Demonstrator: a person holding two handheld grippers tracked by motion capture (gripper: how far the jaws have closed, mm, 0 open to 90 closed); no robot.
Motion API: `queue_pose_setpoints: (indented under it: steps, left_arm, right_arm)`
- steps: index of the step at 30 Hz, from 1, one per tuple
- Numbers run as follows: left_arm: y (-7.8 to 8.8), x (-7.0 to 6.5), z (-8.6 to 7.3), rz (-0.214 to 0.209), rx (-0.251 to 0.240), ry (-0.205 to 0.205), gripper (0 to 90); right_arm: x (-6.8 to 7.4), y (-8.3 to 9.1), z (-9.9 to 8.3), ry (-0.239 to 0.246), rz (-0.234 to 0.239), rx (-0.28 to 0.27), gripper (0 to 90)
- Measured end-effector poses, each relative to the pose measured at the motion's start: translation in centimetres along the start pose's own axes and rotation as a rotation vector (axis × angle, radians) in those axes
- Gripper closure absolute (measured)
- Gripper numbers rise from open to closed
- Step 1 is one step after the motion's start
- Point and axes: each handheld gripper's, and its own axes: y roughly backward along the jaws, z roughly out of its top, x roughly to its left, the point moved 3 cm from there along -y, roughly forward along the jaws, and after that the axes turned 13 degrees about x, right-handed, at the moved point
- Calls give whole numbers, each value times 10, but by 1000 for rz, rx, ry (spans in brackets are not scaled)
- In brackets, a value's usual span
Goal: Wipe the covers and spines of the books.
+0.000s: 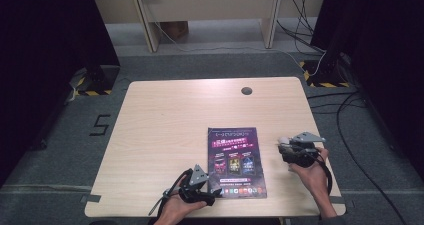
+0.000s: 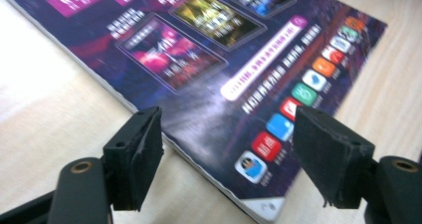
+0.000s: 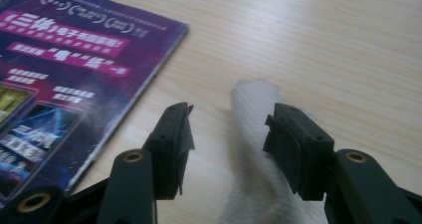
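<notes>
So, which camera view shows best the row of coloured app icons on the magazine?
The left gripper view: the app icons are large and separate there. The high view shows them as tiny dots along the near edge of the magazine. The right gripper view has the magazine's other end.

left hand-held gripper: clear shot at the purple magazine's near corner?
Probably yes. The left hand-held gripper is open, its jaws straddling the near edge of the flat purple glossy magazine on the light wooden table, with nothing between them.
</notes>
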Motion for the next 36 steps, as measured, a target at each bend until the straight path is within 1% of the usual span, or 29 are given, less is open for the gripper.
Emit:
queue_pose_setpoints:
  steps: [2, 3, 4, 5, 7, 8, 9, 10, 11, 12, 16, 17, 19, 20, 22, 24, 25, 26, 28, 30, 32, 34, 35, 36]
  left_arm:
    - [0, 2, 1, 7, 0, 1, 267]
    - [-1, 6, 3, 21, 1, 5, 263]
    - [-1, 8, 3, 27, 6, 4, 257]
    - [-2, 11, 5, 31, 9, 10, 252]
    - [-3, 13, 5, 33, 12, 13, 243]
    - [-5, 15, 6, 31, 12, 19, 237]
    - [-6, 19, 9, 29, 12, 35, 232]
    - [-7, 21, 10, 32, 14, 38, 229]
    - [-8, 22, 11, 39, 15, 42, 227]
    - [-9, 24, 12, 40, 15, 45, 225]
    - [-11, 26, 14, 34, 15, 51, 224]
    - [-13, 27, 15, 28, 17, 48, 224]
    - [-13, 26, 15, 27, 19, 46, 225]
    - [-16, 26, 16, 17, 23, 47, 225]
    - [-17, 26, 16, 13, 27, 44, 226]
    - [-19, 25, 16, 8, 37, 35, 228]
    - [-21, 22, 15, -6, 46, 28, 232]
    - [-21, 20, 15, -10, 48, 24, 235]
    - [-20, 17, 15, -3, 49, 18, 226]
    - [-19, 16, 14, -1, 56, 18, 223]
    - [-18, 13, 13, -3, 61, 9, 212]
    - [-17, 11, 11, -16, 66, 13, 213]
    - [-17, 11, 11, -16, 66, 13, 213]
    - [-15, 6, 8, -34, 77, 3, 213]
  right_arm:
    - [9, -3, 4, 1, 50, 0, 480]
    - [12, -5, 6, 7, 70, 6, 469]
    - [17, -8, 9, 13, 90, 16, 454]
    - [19, -11, 10, 15, 96, 18, 439]
    - [27, -21, 13, 24, 139, 48, 392]
    - [30, -25, 14, 19, 166, 52, 377]
    - [32, -28, 15, 19, 185, 63, 363]
    - [34, -32, 16, 17, 206, 74, 354]
    - [36, -35, 17, 20, 217, 74, 349]
    - [37, -38, 19, 9, 226, 79, 345]
    - [42, -44, 22, -1, 241, 86, 347]
    - [45, -49, 23, -2, 255, 100, 367]
    - [47, -51, 24, -11, 269, 109, 377]
    - [48, -54, 25, -14, 282, 110, 378]
    - [51, -57, 25, -17, 278, 128, 378]
    - [53, -60, 26, -20, 286, 121, 383]
    - [55, -60, 27, -31, 297, 124, 367]
    - [56, -60, 27, -29, 294, 123, 362]
    - [57, -61, 28, -22, 284, 119, 356]
    - [58, -61, 28, -41, 296, 120, 353]
    - [58, -61, 28, -58, 308, 117, 351]
    - [58, -62, 28, -69, 317, 104, 356]
    - [59, -62, 28, -74, 323, 104, 357]
    - [59, -62, 29, -77, 330, 103, 357]
